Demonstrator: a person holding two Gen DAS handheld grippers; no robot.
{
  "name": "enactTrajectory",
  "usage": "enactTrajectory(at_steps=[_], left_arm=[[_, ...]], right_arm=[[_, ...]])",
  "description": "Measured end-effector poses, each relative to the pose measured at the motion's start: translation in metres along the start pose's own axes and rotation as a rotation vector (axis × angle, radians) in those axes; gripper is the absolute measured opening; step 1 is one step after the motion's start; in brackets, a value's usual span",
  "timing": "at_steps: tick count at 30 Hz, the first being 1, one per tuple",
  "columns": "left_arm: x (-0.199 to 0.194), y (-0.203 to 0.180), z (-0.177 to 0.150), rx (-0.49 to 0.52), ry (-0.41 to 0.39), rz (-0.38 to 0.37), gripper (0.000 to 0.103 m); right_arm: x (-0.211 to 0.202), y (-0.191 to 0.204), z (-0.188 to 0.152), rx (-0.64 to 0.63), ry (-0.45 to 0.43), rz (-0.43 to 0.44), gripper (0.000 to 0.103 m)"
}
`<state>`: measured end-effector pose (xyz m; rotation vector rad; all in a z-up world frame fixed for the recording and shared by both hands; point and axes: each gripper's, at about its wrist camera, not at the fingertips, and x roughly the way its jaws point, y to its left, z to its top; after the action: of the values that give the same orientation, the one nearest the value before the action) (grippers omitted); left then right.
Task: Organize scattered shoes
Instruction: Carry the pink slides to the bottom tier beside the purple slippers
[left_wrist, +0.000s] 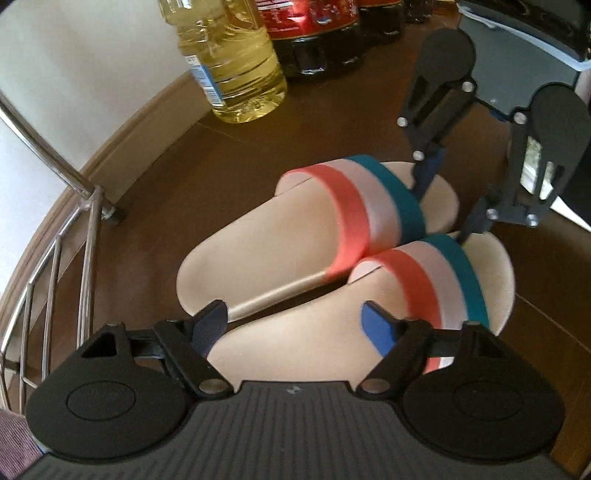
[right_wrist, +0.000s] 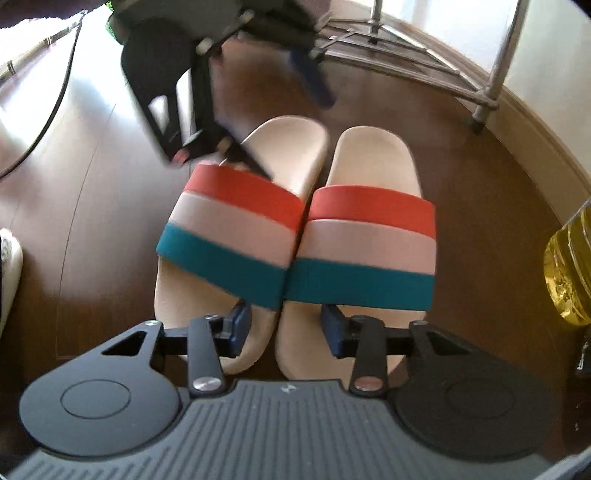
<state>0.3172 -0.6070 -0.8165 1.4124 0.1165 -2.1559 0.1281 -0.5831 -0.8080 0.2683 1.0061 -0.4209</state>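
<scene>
Two striped slides lying paired on the brown floor, both claws spread over them.

The far slide (left_wrist: 280, 229) and the near slide (left_wrist: 332, 332) are lying side by side, touching along their inner edges, on the brown floor (left_wrist: 207, 162). The left claw (left_wrist: 291, 321) is hovering spread at the heel end, its blue fingers (left_wrist: 376, 325) straddling the near slide's heel and gripping nothing. The right claw (right_wrist: 284, 328) is standing spread at the toe end, one finger over each slide, pinching nothing. A yellow oil bottle (left_wrist: 236, 66) and dark soda bottles (left_wrist: 317, 37) are standing at the far side near the wall; a metal rack (left_wrist: 74, 206) is standing at the left.
</scene>
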Motion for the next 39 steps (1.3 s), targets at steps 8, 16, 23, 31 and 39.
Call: enactTrajectory(at_steps=[8, 16, 23, 31, 39], left_arm=[[0.012, 0.013, 0.016, 0.078, -0.033, -0.053, 0.061], [0.028, 0.014, 0.024, 0.379, -0.066, -0.218, 0.046], [0.032, 0.016, 0.016, 0.464, -0.106, -0.276, 0.029], [0.031, 0.016, 0.016, 0.399, -0.145, -0.263, 0.023], [0.032, 0.007, 0.012, 0.411, -0.125, -0.220, 0.015]], right_arm=[[0.012, -0.023, -0.002, -0.126, -0.064, 0.000, 0.043], [0.012, 0.002, -0.025, -0.134, -0.204, -0.047, 0.049], [0.021, -0.005, -0.025, -0.152, -0.271, -0.020, 0.042], [0.019, -0.013, -0.027, -0.173, -0.280, 0.069, 0.023], [0.024, -0.005, -0.027, -0.181, -0.304, 0.023, 0.025]])
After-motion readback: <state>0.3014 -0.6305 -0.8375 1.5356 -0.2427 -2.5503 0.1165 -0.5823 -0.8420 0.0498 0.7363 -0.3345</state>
